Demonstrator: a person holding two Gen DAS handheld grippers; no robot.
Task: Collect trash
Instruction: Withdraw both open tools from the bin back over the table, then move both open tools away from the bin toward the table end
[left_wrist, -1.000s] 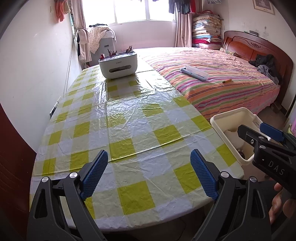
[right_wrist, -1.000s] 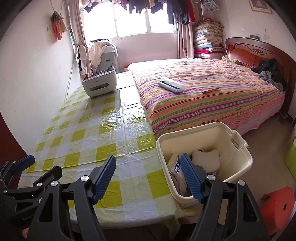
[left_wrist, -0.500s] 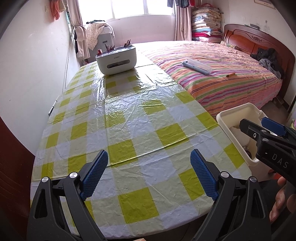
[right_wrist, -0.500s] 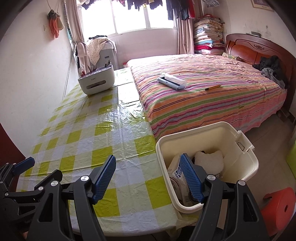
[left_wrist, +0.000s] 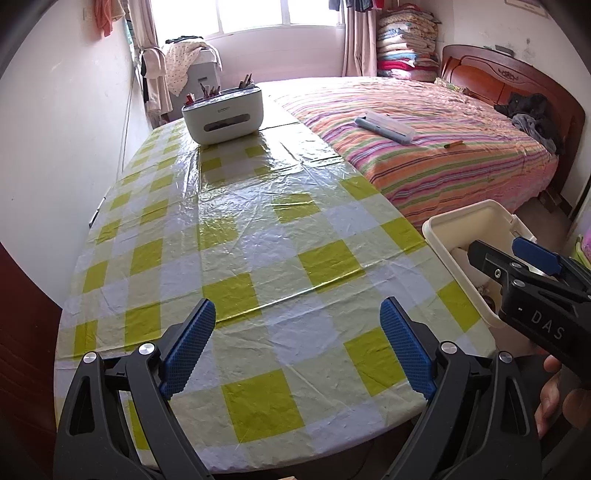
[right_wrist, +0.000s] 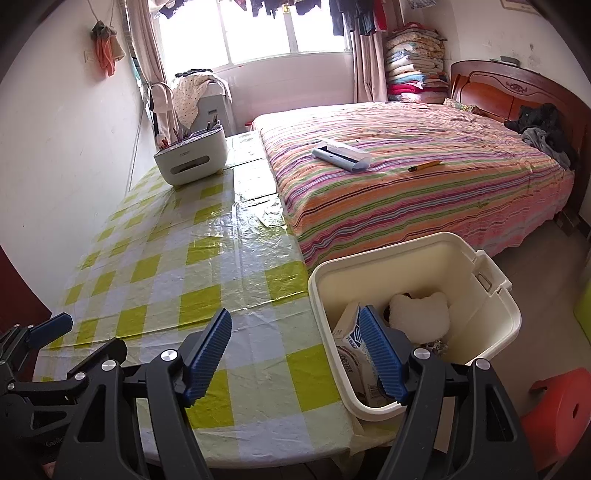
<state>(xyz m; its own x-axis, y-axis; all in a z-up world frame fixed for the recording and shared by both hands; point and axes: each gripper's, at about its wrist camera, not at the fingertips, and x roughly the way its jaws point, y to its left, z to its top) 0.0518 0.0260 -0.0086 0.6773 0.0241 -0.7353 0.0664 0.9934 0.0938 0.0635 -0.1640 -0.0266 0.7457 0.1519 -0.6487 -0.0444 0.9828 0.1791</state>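
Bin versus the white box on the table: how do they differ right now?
The bin stands on the floor beside the table; the white box sits on the table's far end. The bin is open-topped, holding paper and packaging; the box is closed, with pens upright in its top. Both are pale plastic.

on the counter (right_wrist: 207, 258) an organizer box (right_wrist: 190, 157) sits at 11 o'clock; the bin (right_wrist: 413, 266) stands off its 3 o'clock edge, before the bed (right_wrist: 424, 184), holding a carton (right_wrist: 351, 343)
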